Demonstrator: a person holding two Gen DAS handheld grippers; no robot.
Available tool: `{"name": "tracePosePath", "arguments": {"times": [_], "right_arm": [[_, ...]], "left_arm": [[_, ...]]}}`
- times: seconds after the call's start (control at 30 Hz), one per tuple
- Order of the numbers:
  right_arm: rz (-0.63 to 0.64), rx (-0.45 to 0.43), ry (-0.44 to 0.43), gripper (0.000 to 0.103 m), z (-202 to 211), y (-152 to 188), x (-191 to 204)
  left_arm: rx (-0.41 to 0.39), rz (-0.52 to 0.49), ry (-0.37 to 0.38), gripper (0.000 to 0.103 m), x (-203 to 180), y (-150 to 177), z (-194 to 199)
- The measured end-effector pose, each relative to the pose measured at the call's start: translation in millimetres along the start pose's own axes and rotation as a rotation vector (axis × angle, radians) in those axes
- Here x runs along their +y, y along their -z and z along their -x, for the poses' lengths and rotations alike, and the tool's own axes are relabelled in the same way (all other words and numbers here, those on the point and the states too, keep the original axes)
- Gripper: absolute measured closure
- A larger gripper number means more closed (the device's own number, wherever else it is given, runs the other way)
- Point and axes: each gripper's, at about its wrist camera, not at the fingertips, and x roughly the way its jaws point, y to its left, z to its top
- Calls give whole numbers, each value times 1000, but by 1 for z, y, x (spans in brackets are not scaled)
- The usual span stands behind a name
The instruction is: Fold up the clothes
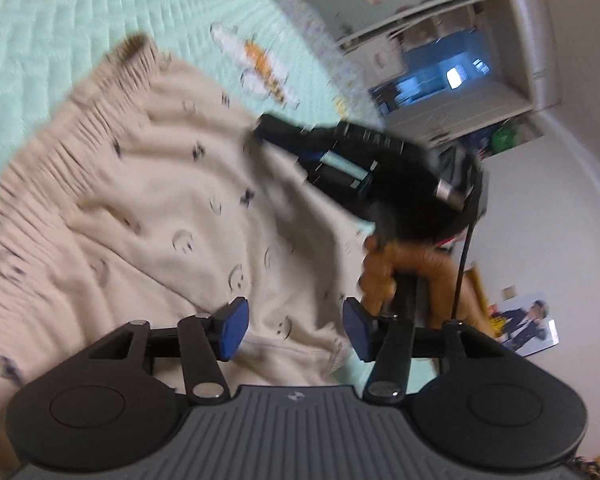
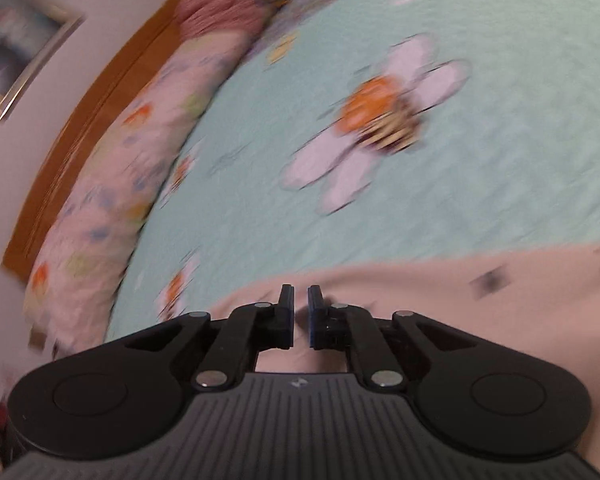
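Sweater [image 1: 148, 208], one, cream knit with small dark smiley prints, lies spread on one mint quilted bedspread [image 1: 60, 48]; ribbed hem [image 1: 60, 148] runs along the upper-left edge in the left wrist view. Frames are motion-blurred.

Left gripper [image 1: 296, 330]: two blue pads [image 1: 232, 330], set well apart, nothing pressed between them. Cream cloth lies beneath the gap; whether the pads touch it, cannot tell.

Right gripper [image 1: 268, 136], seen from the left wrist camera, black body with blue fingers, one hand [image 1: 384, 276] wrapped on its handle below. Its tips sit on a raised bunch of the sweater, and cloth drapes down from that point. In its own view the right gripper [image 2: 300, 314] has two fingers nearly together with a thin slot left; cream fabric [image 2: 480, 312] fills the area under and past them. Fabric inside the slot is not clearly visible there, but the left view shows cloth lifted at the tips, so it reads as pinched on the sweater.

Bedspread flowers: one large white daisy [image 2: 376, 120] with orange centre ahead of the right gripper, at least two smaller ones near the lower left. One floral pillow [image 2: 112, 184] along one wooden headboard [image 2: 92, 120]. One framed picture [image 2: 20, 52] on the wall. White shelving [image 1: 440, 40] sits past the bed in the left view.
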Motion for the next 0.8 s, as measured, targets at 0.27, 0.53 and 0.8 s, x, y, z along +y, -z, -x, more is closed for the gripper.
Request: {"name": "tracePosePath", "arguments": {"times": [0.27, 0.53, 0.8], "right_arm": [[19, -38, 111, 101, -32, -9, 11], [-31, -146, 50, 74, 82, 59, 16], [-215, -246, 88, 47, 180, 191, -10]], "left_arm": [[-32, 48, -78, 53, 20, -5, 16], [-32, -2, -90, 46, 16, 7, 40], [64, -36, -92, 44, 9, 32, 46]]}}
